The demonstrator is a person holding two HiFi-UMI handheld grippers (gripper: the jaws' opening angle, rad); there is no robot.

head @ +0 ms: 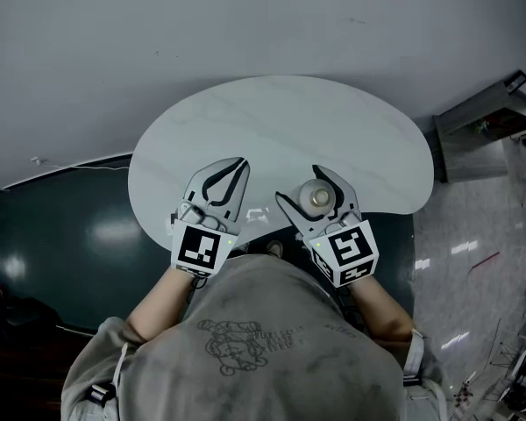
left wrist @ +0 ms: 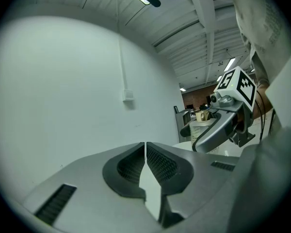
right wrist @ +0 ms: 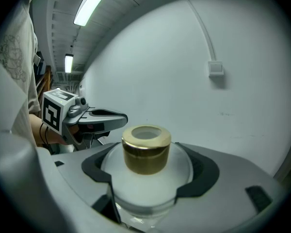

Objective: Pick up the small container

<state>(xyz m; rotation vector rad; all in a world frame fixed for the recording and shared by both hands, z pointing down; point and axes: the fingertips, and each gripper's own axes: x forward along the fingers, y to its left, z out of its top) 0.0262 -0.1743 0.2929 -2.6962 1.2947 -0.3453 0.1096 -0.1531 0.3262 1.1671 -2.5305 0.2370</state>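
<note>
Currently, the small container [right wrist: 146, 154], a white rounded body with a gold cap [right wrist: 146, 148], is being held between the jaws of the right claw [right wrist: 148, 171]. The dark pads [right wrist: 202, 171] are being pressed against its two sides, and the cap is standing clear above them. Seen from the head view, the small container [head: 316, 197] is being kept upright in the right claw [head: 300, 186] over the near edge of the white tabletop [head: 333, 117]. Whether its base is touching the surface cannot be told. Just beside it, the left claw [head: 242, 161] is being held over the same near edge, pointing away from the person [head: 263, 340]. In the left gripper view, the jaws of the left claw [left wrist: 145, 144] are being kept narrow, tip against tip, with nothing caught between them. In that view the right claw [left wrist: 218, 127] with its marker cube [left wrist: 238, 84] is being seen from the side, with the container in it. A pale wall [right wrist: 184, 67] is being shown behind both claws in the gripper views.
</note>
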